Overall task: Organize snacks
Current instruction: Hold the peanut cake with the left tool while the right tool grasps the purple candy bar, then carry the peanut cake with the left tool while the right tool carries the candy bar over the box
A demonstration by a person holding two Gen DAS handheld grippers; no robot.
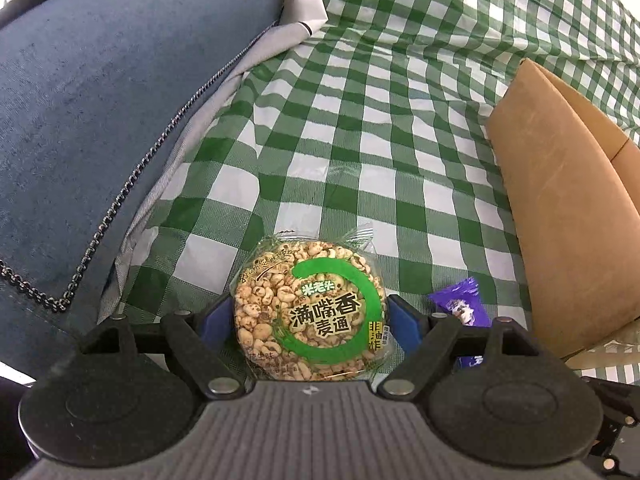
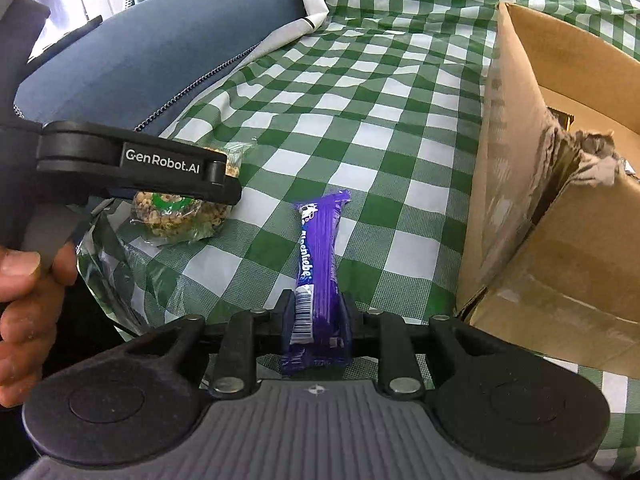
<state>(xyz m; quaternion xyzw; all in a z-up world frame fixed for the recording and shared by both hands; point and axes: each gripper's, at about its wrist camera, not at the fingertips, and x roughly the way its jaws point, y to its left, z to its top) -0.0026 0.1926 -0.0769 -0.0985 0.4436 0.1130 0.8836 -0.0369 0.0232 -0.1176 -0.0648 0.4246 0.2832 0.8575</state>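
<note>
I've got a green-check cloth [image 1: 360,140] over the surface, w/ a blue cushion [image 1: 100,100] at far left and a torn cardboard box [image 2: 560,200] at right. My left tool [image 1: 310,320] sits wide, blue pads on both sides of the round puffed-grain cake [image 1: 310,312], gripping it low over the cloth. My right tool [image 2: 318,312] is nearly closed, clamped on the purple candy bar [image 2: 320,264], which lies lengthwise betw. cake and box, just beside the box.
</note>
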